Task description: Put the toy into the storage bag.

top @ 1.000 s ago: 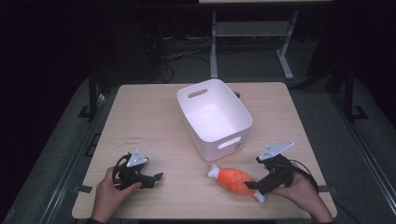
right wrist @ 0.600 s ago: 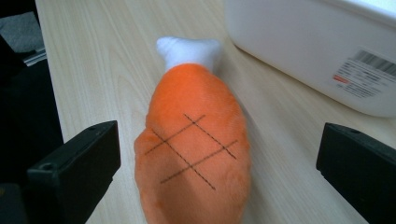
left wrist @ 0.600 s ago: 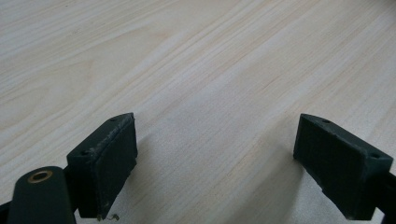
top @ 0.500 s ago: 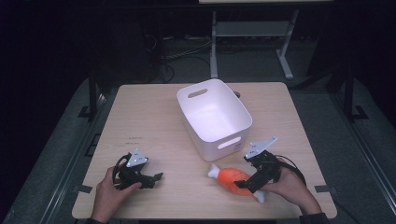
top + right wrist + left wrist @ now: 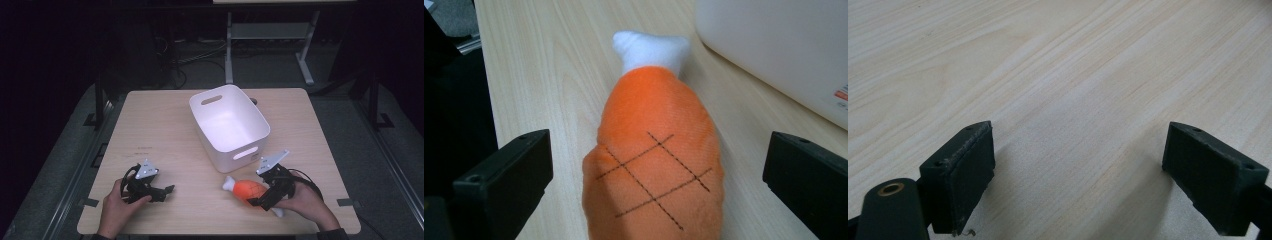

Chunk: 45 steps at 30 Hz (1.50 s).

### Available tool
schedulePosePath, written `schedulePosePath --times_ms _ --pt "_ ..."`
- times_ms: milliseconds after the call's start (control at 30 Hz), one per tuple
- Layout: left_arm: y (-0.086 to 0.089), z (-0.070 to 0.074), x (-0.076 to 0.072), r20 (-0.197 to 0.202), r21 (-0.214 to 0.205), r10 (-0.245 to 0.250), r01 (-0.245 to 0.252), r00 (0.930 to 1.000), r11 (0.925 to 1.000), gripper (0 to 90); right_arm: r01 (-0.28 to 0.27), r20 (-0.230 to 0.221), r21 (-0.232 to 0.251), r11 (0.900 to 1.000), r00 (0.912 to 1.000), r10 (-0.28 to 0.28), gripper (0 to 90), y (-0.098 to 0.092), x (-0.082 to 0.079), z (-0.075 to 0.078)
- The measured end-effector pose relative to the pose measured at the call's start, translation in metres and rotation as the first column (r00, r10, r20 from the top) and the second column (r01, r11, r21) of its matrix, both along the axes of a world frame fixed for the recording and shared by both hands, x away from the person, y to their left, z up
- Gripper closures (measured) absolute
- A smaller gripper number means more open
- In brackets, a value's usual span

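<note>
An orange plush drumstick (image 5: 246,189) with a white bone end lies on the wooden table (image 5: 165,130) near the front, just before the white bin (image 5: 227,122). My right gripper (image 5: 264,196) is open around it; in the right gripper view the plush drumstick (image 5: 656,165) lies between the two wide-apart black jaws, touching neither. My left gripper (image 5: 162,192) rests at the front left of the table, open, with bare wood (image 5: 1073,100) between its jaws.
The white bin's wall (image 5: 784,55) stands close to the right of the plush toy in the right gripper view. The table's front edge lies close below both hands. A metal stand (image 5: 265,35) rises behind the table, with cables on the dark floor.
My right gripper has moved left and forward over the plush drumstick, so the toy now lies between its jaws. The left gripper has stayed put.
</note>
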<state>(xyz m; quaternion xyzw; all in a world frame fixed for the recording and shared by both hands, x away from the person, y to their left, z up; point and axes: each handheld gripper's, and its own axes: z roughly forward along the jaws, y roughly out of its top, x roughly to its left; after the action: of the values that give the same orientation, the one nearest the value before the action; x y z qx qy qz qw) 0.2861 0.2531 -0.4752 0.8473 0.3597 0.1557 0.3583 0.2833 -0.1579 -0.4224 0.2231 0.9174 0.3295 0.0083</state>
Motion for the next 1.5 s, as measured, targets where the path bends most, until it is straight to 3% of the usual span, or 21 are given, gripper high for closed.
schedulePosePath --times_ms 833,1167,1500 --pt "0.000 0.000 0.000 0.000 0.001 0.000 0.000 1.0000 1.0000 12.6 -0.032 -0.034 -0.065 0.9974 0.9990 0.030 0.0 0.012 0.004 -0.029" --pt "0.000 0.000 0.000 0.000 0.001 0.000 0.000 1.0000 1.0000 12.6 -0.024 -0.020 -0.094 0.9952 0.9996 0.022 0.1 0.012 0.003 -0.032" --pt "0.000 0.000 0.000 0.000 0.001 0.000 0.000 1.0000 1.0000 12.6 -0.035 -0.025 -0.089 0.9954 0.9992 0.033 18.3 0.010 0.002 -0.031"
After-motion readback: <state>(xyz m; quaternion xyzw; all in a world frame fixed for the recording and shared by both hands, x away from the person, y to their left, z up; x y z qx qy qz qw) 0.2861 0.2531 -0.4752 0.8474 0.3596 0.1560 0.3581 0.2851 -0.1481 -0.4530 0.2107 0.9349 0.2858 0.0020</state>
